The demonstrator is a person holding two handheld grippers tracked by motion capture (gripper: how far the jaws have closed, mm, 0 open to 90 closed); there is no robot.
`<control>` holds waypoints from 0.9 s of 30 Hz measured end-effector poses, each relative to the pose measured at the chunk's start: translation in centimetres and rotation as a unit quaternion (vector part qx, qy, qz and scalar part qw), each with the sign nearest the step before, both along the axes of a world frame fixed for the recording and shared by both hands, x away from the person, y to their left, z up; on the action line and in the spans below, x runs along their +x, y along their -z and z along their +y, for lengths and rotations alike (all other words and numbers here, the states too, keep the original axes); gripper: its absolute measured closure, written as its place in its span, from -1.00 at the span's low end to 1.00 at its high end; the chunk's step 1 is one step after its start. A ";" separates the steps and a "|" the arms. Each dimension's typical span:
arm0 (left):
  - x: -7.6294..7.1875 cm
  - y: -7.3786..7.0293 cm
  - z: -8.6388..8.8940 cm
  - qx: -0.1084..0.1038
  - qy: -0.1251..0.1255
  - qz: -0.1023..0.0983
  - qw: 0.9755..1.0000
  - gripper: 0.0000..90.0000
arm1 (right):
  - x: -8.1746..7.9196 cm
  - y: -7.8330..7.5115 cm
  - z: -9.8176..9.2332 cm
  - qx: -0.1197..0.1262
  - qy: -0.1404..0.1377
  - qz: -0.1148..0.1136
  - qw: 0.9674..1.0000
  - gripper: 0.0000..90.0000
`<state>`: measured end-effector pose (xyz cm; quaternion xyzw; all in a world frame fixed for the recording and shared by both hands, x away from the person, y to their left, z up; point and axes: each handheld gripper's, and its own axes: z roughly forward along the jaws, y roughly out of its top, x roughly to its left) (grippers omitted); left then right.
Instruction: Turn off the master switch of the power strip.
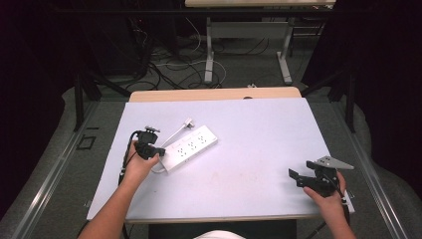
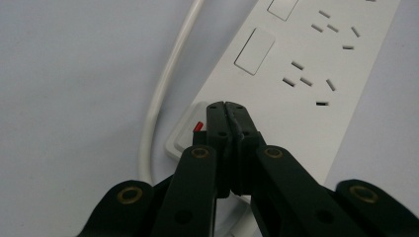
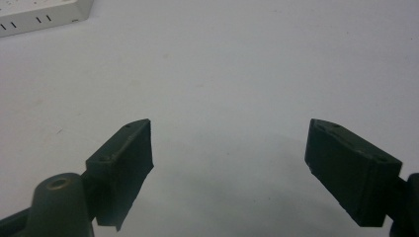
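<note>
A white power strip (image 1: 190,148) lies slantwise on the pale bench (image 1: 249,149), left of centre in the high view, its cord (image 1: 175,133) looping off toward the upper left. The left tool (image 2: 226,106), jaws pressed together with nothing between them, points its joined tips down at the strip's near end, right at the rocker switch (image 2: 185,133) with its red mark, seen at lower centre of the left gripper view; whether the tips already bear on the rocker or hang just above it cannot be told. The step in hand looks like working that switch. To do it well, the closed tips should land squarely on the raised half of the rocker, not on its frame or the socket face beside it, and push straight down along the tool's own line, so the light strip does not skid or pivot on the smooth bench. A short, firm press should do; sideways drag risks slipping off the edge. The right tool (image 1: 298,175) rests at lower right of the high view, jaws spread wide over bare bench, well apart from the strip, and could steady its far end if it shifts.
</note>
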<state>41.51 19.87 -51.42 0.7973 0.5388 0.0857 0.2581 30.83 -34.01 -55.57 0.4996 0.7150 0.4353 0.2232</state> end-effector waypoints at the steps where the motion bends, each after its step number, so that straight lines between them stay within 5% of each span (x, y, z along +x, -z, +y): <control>1: 0.0 0.0 0.0 -0.002 -0.001 0.001 1.000 1.00 | 0.0 0.0 0.1 0.002 0.002 0.003 1.000 -0.61; 12: -0.1 0.3 0.2 -0.008 0.002 -0.004 1.000 1.00 | 0.0 0.1 0.1 -0.001 0.003 0.000 1.000 -0.60; 18: -0.2 0.4 0.1 0.006 0.011 -0.009 1.000 1.00 | 0.1 0.1 0.2 0.000 0.003 -0.001 1.000 -0.60; 27: -0.1 0.5 0.6 -0.027 -0.008 -0.001 1.000 1.00 | 0.0 0.1 0.1 0.002 -0.001 0.004 1.000 -0.60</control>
